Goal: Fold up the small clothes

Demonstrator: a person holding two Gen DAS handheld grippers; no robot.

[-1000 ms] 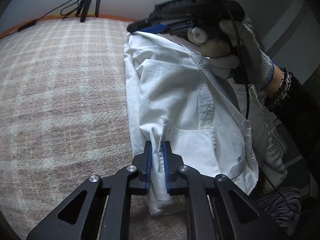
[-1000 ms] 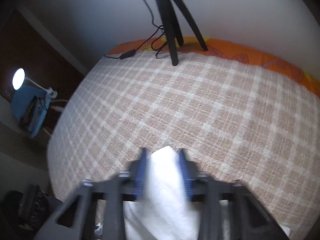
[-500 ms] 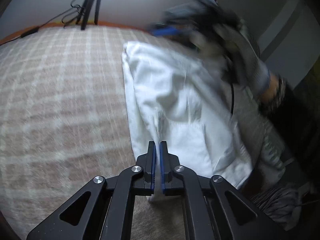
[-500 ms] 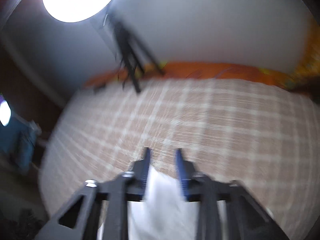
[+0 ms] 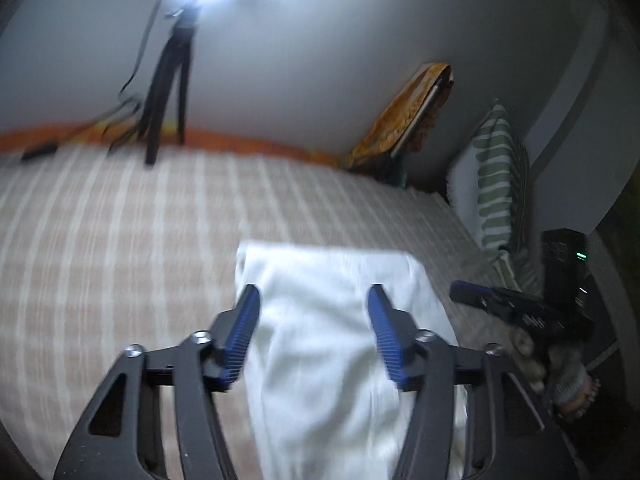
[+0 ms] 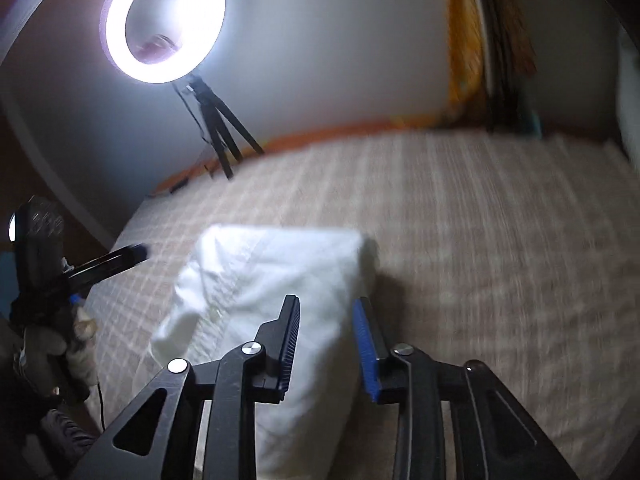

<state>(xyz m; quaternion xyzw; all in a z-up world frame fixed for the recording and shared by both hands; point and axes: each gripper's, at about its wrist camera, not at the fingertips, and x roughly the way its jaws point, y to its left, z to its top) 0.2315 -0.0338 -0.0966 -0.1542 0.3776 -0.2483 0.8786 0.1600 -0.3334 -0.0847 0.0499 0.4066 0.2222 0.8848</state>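
Note:
A white garment [image 5: 332,320] lies folded on the plaid bedspread [image 5: 120,240]; it also shows in the right wrist view [image 6: 272,276]. My left gripper [image 5: 314,296] is open, its blue pads apart above the near part of the garment, holding nothing. It shows at the left of the right wrist view [image 6: 120,258]. My right gripper [image 6: 326,306] is open above the garment's near right part, also empty. It shows at the right of the left wrist view [image 5: 480,294].
A ring light [image 6: 160,20] on a tripod [image 6: 216,120] stands at the bed's far edge by the wall. A striped pillow [image 5: 496,184] and an orange-patterned board [image 5: 404,120] lean at the far right. The bedspread stretches wide to the left and far side.
Both grippers let go of the garment and opened. Both pulled back and tilted up, so the ring light and wall show. The garment now lies folded shorter on the bed.

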